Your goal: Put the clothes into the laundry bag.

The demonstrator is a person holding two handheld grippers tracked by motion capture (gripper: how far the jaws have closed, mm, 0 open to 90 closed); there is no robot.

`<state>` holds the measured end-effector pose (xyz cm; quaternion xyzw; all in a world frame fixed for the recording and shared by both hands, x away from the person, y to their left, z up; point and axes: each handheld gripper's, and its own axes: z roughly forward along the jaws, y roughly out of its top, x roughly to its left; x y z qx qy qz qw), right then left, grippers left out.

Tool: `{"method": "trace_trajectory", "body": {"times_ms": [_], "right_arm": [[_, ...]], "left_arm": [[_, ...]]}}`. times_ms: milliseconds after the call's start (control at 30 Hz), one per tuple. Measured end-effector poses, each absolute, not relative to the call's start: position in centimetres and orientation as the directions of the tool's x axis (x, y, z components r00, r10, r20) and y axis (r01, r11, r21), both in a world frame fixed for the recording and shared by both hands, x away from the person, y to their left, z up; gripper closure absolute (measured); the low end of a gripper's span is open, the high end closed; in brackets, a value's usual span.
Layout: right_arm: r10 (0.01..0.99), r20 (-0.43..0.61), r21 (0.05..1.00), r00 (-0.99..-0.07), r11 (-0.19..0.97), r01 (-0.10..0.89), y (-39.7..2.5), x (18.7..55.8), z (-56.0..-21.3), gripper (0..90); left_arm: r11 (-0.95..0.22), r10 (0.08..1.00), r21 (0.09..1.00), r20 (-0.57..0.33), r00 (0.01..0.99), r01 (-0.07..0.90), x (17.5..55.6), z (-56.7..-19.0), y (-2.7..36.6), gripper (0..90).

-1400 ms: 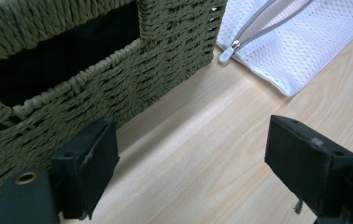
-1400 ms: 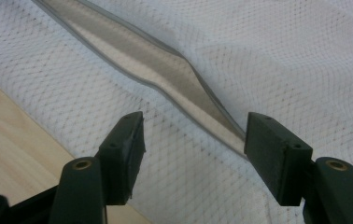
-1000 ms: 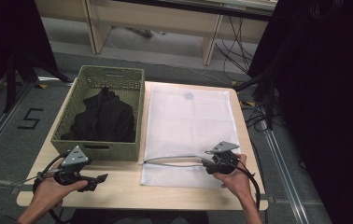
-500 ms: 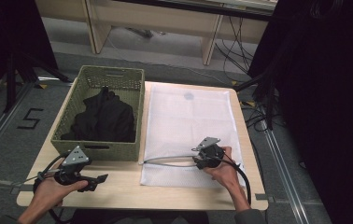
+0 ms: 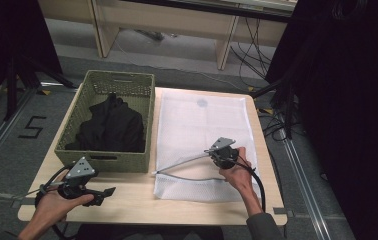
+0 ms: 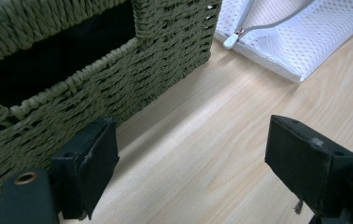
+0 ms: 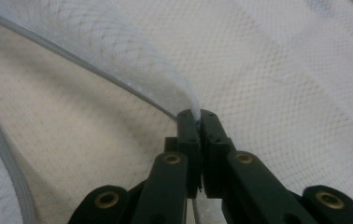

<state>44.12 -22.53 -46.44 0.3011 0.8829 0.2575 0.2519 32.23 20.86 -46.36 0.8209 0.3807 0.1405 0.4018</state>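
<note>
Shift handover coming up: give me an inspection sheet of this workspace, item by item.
Surface: light wooden table, bare wood along the near edge.
Job's things: white mesh laundry bag lying flat, zipper opening gaping at its near end; green woven basket to its left holding black clothing.
Clutter: nothing seen.
Grippers: right gripper with jaws shut on the bag's upper zipper edge, lifting it; left gripper with jaws open, low over the table in front of the basket, holding nothing.
Cables: a black cable trails from each gripper; more cables lie on the floor beyond the table.
Surroundings: grey floor with a marked 5, wooden furniture behind, black curtains at the sides.
</note>
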Motion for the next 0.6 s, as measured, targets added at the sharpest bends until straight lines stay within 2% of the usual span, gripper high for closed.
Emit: {"method": "trace_trajectory", "body": {"times_ms": [100, 300, 467, 600], "right_arm": [[0.665, -0.297, 0.629, -0.685, 0.676, 0.384, -22.4, 43.8, -45.4, 89.5], [0.675, -0.312, 0.66, -0.668, 0.66, 0.359, -22.3, 43.6, -43.6, 89.5], [0.684, -0.309, 0.684, -0.661, 0.643, 0.345, -22.7, 43.9, -42.7, 89.5], [0.684, -0.322, 0.688, -0.655, 0.644, 0.334, -22.5, 43.7, -42.3, 89.5]], "left_arm": [[-0.407, 0.725, 0.759, -0.069, 0.685, 0.508, 32.3, -46.2, 21.0, 16.5], [-0.351, 0.738, 0.791, -0.096, 0.668, 0.501, 32.2, -45.5, 21.0, 16.5], [-0.36, 0.747, 0.788, -0.078, 0.661, 0.5, 32.3, -43.9, 21.7, 16.5], [-0.319, 0.775, 0.8, -0.089, 0.626, 0.509, 33.5, -41.9, 22.3, 16.2]]}}
